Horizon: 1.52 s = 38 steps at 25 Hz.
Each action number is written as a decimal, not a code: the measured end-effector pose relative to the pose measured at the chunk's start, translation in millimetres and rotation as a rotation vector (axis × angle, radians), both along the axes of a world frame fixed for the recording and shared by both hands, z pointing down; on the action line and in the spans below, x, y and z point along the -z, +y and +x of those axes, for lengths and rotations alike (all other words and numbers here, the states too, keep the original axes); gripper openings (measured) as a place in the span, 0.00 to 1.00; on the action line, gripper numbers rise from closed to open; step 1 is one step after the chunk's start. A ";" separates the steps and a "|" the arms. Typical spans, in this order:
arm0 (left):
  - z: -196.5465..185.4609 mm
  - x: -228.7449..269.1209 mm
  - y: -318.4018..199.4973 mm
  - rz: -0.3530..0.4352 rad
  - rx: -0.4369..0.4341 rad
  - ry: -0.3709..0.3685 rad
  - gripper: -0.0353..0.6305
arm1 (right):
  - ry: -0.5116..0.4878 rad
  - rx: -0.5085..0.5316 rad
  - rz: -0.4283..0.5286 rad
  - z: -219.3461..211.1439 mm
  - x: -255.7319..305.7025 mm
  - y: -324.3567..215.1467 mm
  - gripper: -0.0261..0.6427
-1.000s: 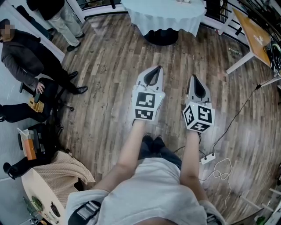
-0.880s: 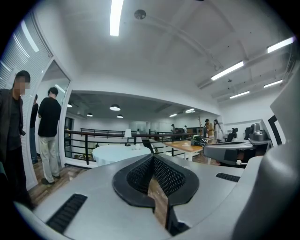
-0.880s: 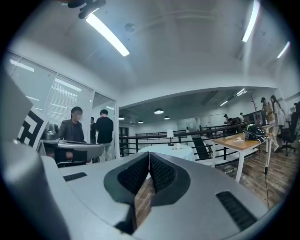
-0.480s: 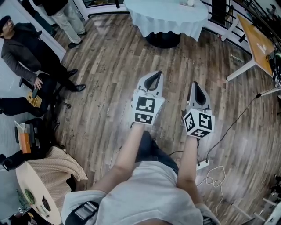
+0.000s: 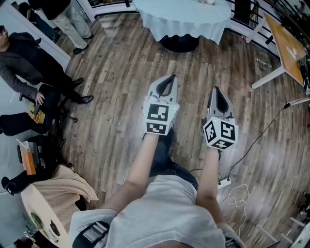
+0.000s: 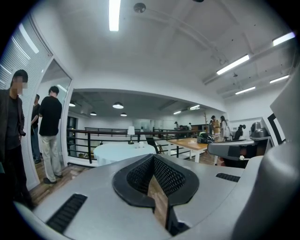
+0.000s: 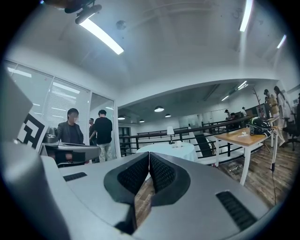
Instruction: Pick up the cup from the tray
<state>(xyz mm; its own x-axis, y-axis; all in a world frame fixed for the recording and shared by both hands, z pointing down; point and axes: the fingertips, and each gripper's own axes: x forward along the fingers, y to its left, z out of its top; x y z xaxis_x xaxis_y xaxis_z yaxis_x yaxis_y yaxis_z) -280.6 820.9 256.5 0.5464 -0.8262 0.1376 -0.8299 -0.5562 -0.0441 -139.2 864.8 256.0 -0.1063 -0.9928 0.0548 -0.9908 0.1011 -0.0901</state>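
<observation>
"Where's the cup, then? I see no tray anywhere."

"Nor can I, not for certain. Both tongs are held out in front of the person, over the plank floor (image 5: pixel 121 72). The only likely spot is the round table (image 5: pixel 164 19) with the pale cloth, at twelve o'clock from them and well apart. There are small white things (image 5: pixel 206 1) on its top near a table lamp (image 6: pixel 131 132), but they're too small to call any of them a cup."

"And the tongs themselves?"

"The left gripper (image 5: pixel 169 78) has its jaws pressed together with nothing between them. The right gripper (image 5: pixel 216 90) is the same, closed and empty. Both point about level, toward that table."

"Which one is better placed?"

"Hard to pick. The white things lie roughly between the two grippers' lines. From above they look a shade nearer the right one's line, at about its twelve o'clock and the left's one o'clock. I'd judge the whole approach is ahead of them. Which way the cup sits can't be read from here."
</observation>
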 end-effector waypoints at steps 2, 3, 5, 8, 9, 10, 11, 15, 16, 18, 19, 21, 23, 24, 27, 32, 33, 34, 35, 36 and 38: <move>3.7 -1.1 -22.0 -0.003 -0.005 0.003 0.06 | 0.005 -0.009 0.001 4.5 0.3 -19.6 0.05; 5.9 -0.9 -33.7 -0.002 -0.007 0.007 0.06 | 0.007 -0.014 0.000 7.5 0.2 -30.4 0.05; 9.9 1.5 -59.0 0.003 -0.012 0.011 0.06 | 0.003 -0.025 -0.001 13.3 0.3 -54.9 0.05; 13.3 7.3 -101.8 0.011 -0.023 0.016 0.06 | -0.006 -0.039 0.000 17.8 4.3 -96.7 0.05; 13.7 9.2 -116.9 0.012 -0.026 0.018 0.06 | -0.006 -0.042 0.001 18.2 6.2 -111.5 0.05; 14.0 11.3 -132.4 0.012 -0.029 0.019 0.06 | -0.005 -0.044 0.002 18.2 8.4 -126.7 0.05; 14.4 13.6 -147.9 0.013 -0.032 0.020 0.06 | -0.005 -0.044 0.003 17.9 10.7 -142.3 0.05; 15.4 22.4 -207.5 0.025 -0.043 0.018 0.06 | -0.002 -0.044 0.011 15.4 19.5 -202.7 0.05; 15.9 24.0 -220.5 0.028 -0.045 0.019 0.06 | -0.003 -0.046 0.014 15.4 21.2 -215.5 0.05; 18.0 25.5 -242.7 0.028 -0.052 0.020 0.06 | -0.012 -0.050 0.016 16.4 23.0 -236.9 0.05; 19.5 25.1 -252.6 0.027 -0.055 0.020 0.06 | -0.016 -0.051 0.015 17.0 22.8 -246.0 0.05; 22.7 22.1 -271.0 0.020 -0.058 0.021 0.06 | -0.016 -0.051 0.008 18.4 20.2 -262.5 0.05; 26.4 18.2 -286.8 0.010 -0.059 0.026 0.06 | -0.009 -0.049 -0.001 21.0 16.9 -276.2 0.05; 28.8 16.6 -293.9 0.005 -0.060 0.027 0.06 | -0.006 -0.050 -0.006 23.3 15.7 -282.4 0.05; 38.5 10.9 -316.4 -0.008 -0.063 0.028 0.06 | -0.012 -0.056 -0.021 34.6 10.4 -303.5 0.05; 61.7 -0.7 -358.7 -0.021 -0.056 0.019 0.06 | -0.031 -0.057 -0.029 62.3 0.5 -347.2 0.05; 65.7 -2.7 -367.7 -0.021 -0.051 0.015 0.06 | -0.035 -0.053 -0.026 67.4 -0.7 -357.2 0.05; 69.7 -4.7 -377.3 -0.020 -0.044 0.012 0.06 | -0.038 -0.046 -0.023 72.4 -2.0 -368.2 0.05; 74.1 -6.3 -388.1 -0.019 -0.036 0.009 0.06 | -0.040 -0.038 -0.021 77.7 -3.1 -380.7 0.05; 79.1 -7.2 -400.1 -0.018 -0.029 0.006 0.06 | -0.043 -0.030 -0.020 83.4 -3.8 -394.6 0.05; 90.5 -6.4 -427.1 -0.017 -0.017 0.000 0.06 | -0.053 -0.018 -0.017 95.4 -2.9 -424.9 0.05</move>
